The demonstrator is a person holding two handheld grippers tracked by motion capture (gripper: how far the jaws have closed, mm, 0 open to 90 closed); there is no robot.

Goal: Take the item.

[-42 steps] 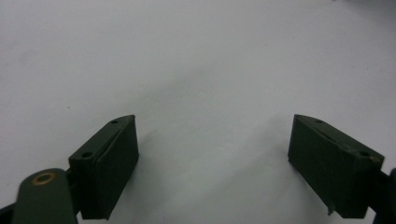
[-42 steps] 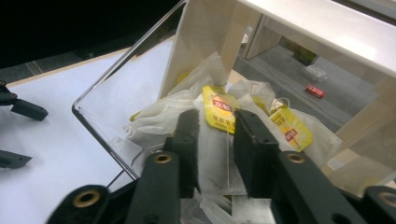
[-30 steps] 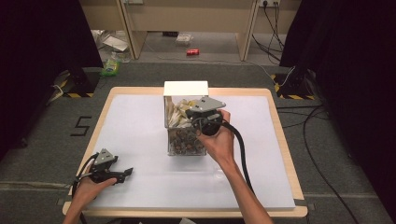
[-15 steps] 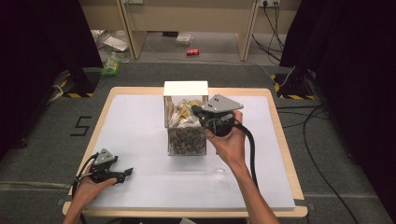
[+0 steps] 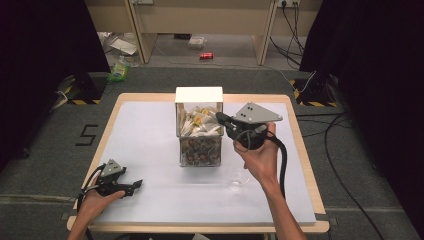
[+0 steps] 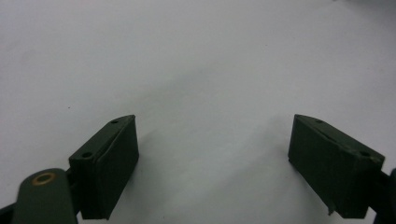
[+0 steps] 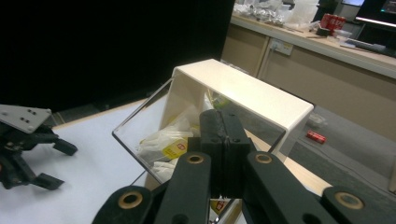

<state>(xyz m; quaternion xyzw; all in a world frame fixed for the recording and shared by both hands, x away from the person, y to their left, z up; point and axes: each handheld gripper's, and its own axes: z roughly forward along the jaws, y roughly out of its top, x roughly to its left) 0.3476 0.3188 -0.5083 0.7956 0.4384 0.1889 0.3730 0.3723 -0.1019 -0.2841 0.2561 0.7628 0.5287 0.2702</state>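
Right gripper [image 5: 221,118]: jaws clenched, empty, at box [image 5: 199,125] top, desk centre. Left gripper [image 5: 136,184]: released, resting by near-left corner. Step: opening box; advice: approach slowly, keep level

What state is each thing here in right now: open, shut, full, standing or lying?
Left claw: open, nothing between its jaws, low over the white table.
Right claw: shut, raised beside the clear box.
Clear box: upright, packets in the upper part, dark bits in the lower.
Glass: standing upright on the table, looks empty.
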